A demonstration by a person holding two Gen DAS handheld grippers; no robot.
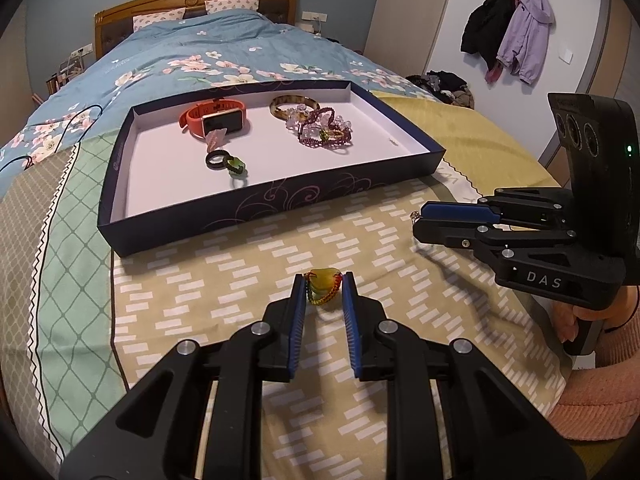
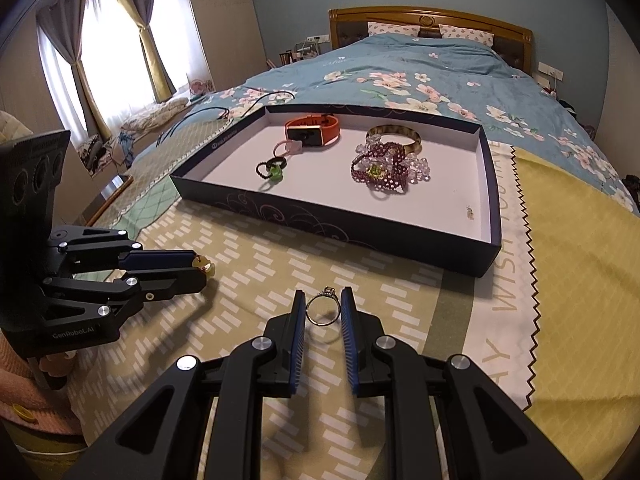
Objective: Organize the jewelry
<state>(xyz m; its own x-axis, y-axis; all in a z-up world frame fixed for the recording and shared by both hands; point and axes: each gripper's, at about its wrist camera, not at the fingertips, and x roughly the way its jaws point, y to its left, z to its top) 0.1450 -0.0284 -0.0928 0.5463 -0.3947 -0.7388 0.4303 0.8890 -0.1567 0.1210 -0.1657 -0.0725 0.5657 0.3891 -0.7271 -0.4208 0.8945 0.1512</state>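
My left gripper (image 1: 323, 283) is shut on a yellow-green stone pendant with a beaded cord (image 1: 322, 285), held above the bedspread; it also shows in the right wrist view (image 2: 203, 266). My right gripper (image 2: 323, 302) is shut on a silver ring (image 2: 322, 307), held between its blue pads; it shows in the left wrist view (image 1: 418, 218). A dark blue tray (image 1: 248, 216) with a white floor lies further back on the bed. It holds an orange watch (image 1: 214, 118), a brown bangle (image 1: 294, 104), purple bead bracelets (image 1: 326, 132), a black ring (image 1: 215, 159) and a green ring (image 1: 237, 166).
The tray (image 2: 336, 222) sits on a patterned cloth over a blue floral quilt (image 1: 224, 56). A small earring (image 2: 469, 212) lies in the tray's right corner. A black cable (image 1: 76, 120) lies on the quilt at the left. Coats (image 1: 516, 36) hang on the wall at the right.
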